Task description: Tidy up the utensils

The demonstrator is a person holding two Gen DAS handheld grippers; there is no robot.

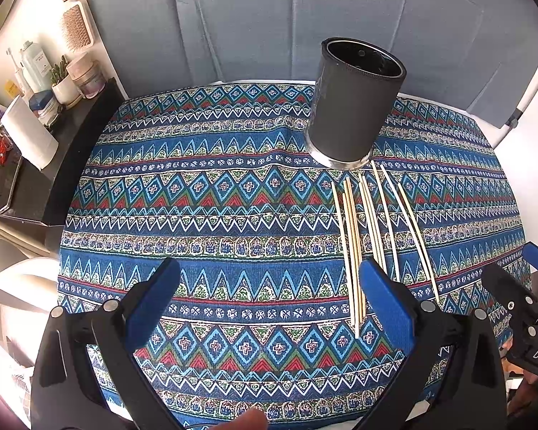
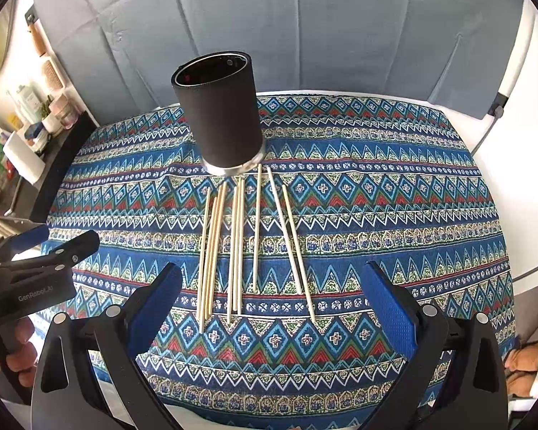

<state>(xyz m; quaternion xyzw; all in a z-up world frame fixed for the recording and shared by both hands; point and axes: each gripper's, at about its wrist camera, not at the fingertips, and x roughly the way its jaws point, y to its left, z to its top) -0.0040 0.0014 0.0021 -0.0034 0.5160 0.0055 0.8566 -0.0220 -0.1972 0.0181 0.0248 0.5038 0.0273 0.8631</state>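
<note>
The left gripper's right finger (image 1: 387,308) covers the near ends of some chopsticks (image 1: 355,247), so their count is probably nine, though I cannot be sure. Left of the table, a dark shelf (image 1: 71,143) holds bottles, a small plant and a paper roll (image 1: 28,132), all blurred. The patterned tablecloth (image 2: 376,222) covers the table. A black cup (image 2: 220,111) stands upright just beyond the pale sticks, which lie fanned toward the camera. The left gripper (image 1: 269,294) and right gripper (image 2: 272,294) both hover spread wide, holding nothing.
</note>
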